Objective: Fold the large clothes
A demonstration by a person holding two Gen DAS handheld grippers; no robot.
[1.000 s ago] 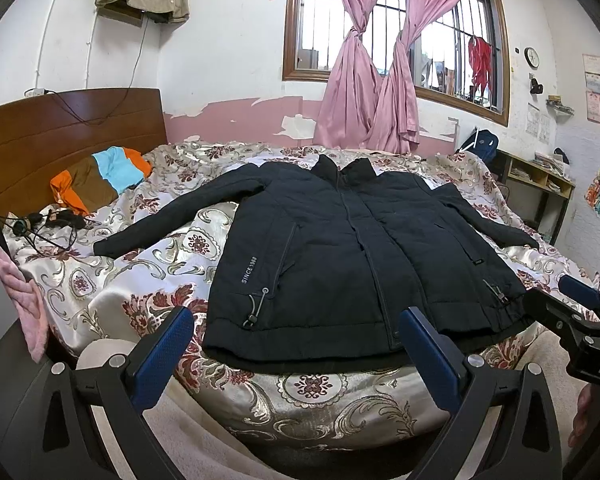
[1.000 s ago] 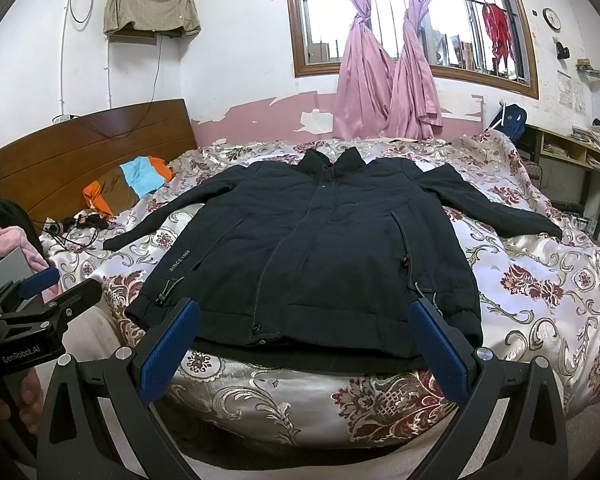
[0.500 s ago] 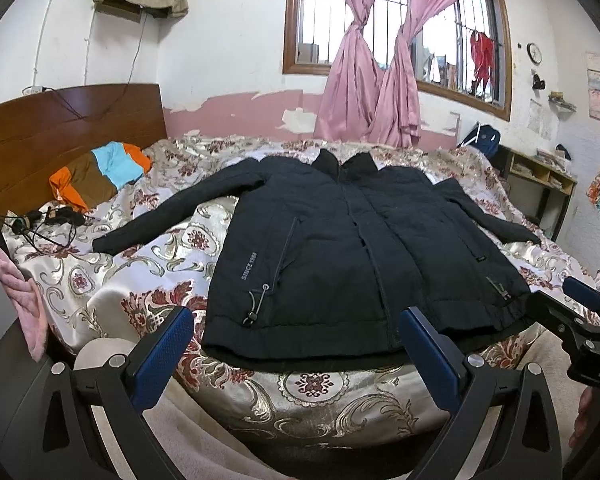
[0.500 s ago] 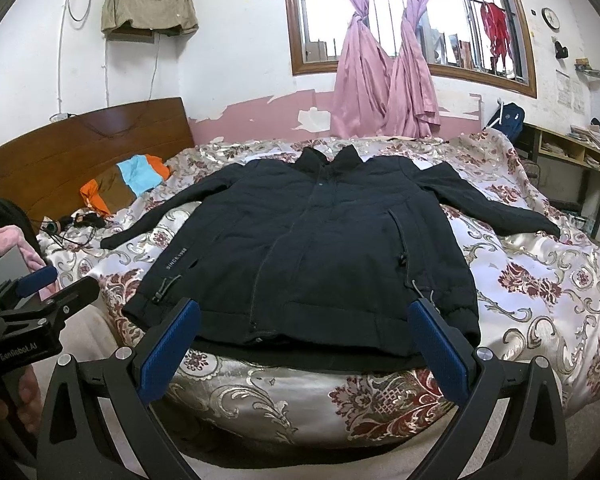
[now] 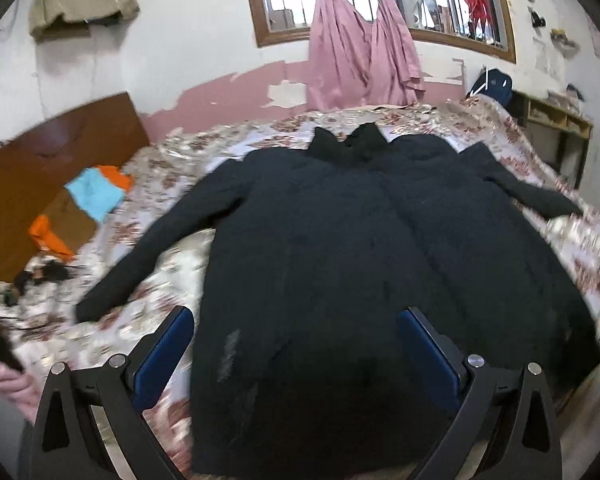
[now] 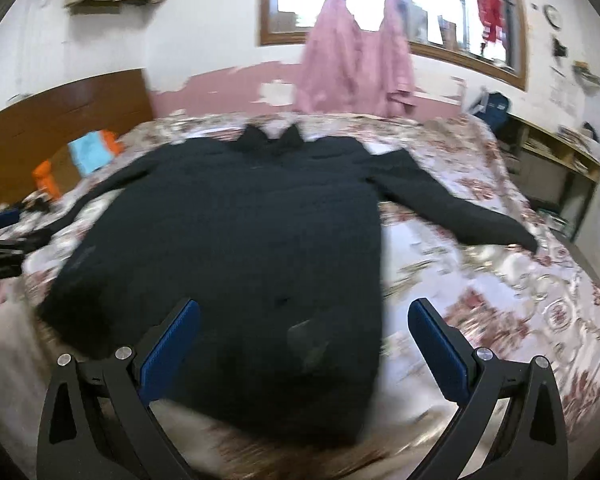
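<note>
A large black jacket [image 5: 340,248] lies flat, front up, on the bed with both sleeves spread out; it also shows in the right wrist view [image 6: 236,216]. My left gripper [image 5: 296,356] is open and empty above the jacket's left hem area. My right gripper [image 6: 304,348] is open and empty above the jacket's right hem area. The left sleeve [image 5: 152,256] reaches toward the headboard side. The right sleeve [image 6: 456,208] stretches toward the right. Both views are blurred by motion.
The bed has a floral satin cover [image 6: 500,300]. An orange, blue and brown garment [image 5: 84,208] lies by the wooden headboard [image 5: 40,152]. Cables [image 5: 40,276] lie at the bed's left. A window with pink curtains [image 5: 360,40] and a shelf unit [image 6: 556,176] stand behind.
Both grippers have moved forward and up over the bed, so the jacket's hem now lies beneath them. Both stay open. The jacket has not moved.
</note>
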